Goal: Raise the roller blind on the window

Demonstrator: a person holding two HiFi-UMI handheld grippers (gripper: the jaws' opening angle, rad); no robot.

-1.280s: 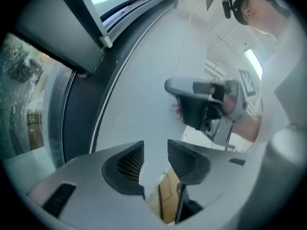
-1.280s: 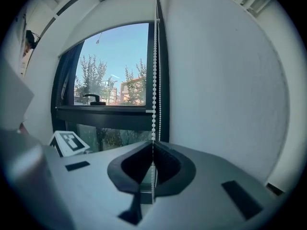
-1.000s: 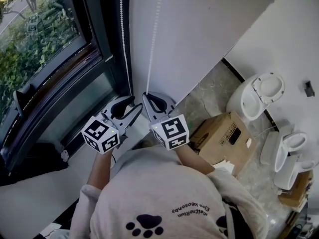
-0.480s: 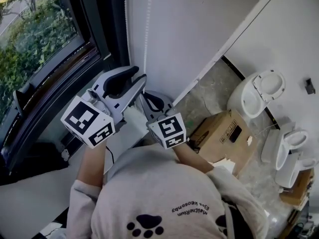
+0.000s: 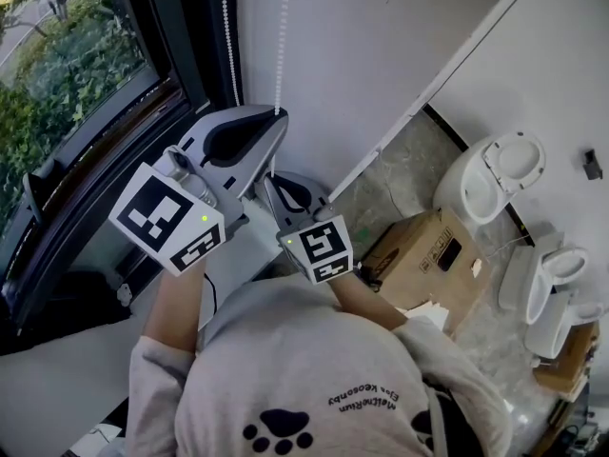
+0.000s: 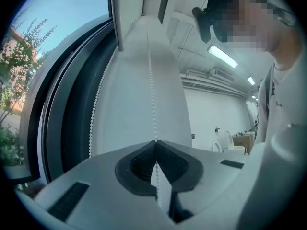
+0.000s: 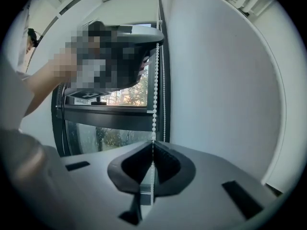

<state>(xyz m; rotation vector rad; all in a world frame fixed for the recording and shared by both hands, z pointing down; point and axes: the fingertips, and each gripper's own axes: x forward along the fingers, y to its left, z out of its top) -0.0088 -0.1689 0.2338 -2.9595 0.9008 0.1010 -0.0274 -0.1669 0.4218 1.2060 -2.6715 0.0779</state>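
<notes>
The roller blind's white bead chain hangs in two strands beside the dark window frame [image 5: 195, 55]. My left gripper [image 5: 279, 114] is raised against the white wall, and its jaws have just been closing on the right strand [image 5: 281, 55]. In the left gripper view the chain [image 6: 152, 99] runs down into the shut tips [image 6: 156, 141]. My right gripper [image 5: 269, 181] sits just below, shut on the same strand; the right gripper view shows the beads [image 7: 155, 95] entering its closed tips [image 7: 153, 144]. The other strand [image 5: 226, 36] hangs free to the left.
The window [image 5: 67, 74] with greenery outside fills the left. On the floor at right stand a cardboard box [image 5: 428, 260] and several white toilets [image 5: 495, 184]. The white wall [image 5: 381, 46] lies straight ahead of both grippers.
My left gripper has risen from beside the right gripper to above it, going from open to shut on the chain's right strand. The right gripper has stayed put, still gripping.
</notes>
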